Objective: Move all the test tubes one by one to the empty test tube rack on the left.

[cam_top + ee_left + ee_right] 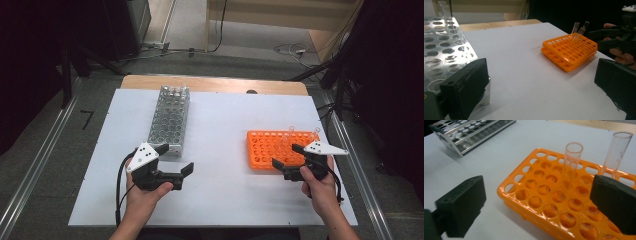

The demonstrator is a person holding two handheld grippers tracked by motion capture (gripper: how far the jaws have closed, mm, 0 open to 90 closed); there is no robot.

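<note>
While both of the person's hands rest low over the bench [220,130], its white top carries two racks well apart. Taking the orange rack [272,147] as the landmark, the metal rack [169,120] stands far off to its left, long and perforated, with a few clear tubes [446,12] upright at its far end. The orange rack itself lies flat on the white sheet, its rows of round holes mostly bare. The left hand-held gripper [175,160] hovers left of the orange rack, just beside the near end of the metal rack, its jaws spread wide with nothing between them. The right hand-held gripper [287,156] sits at the near right corner of the orange rack, jaws likewise parted and holding nothing, reaching over the holes. Smallest of all, the glass test tubes [571,162] stand in the orange rack's far right holes, leaning slightly, just ahead of the right jaws and untouched.
</note>
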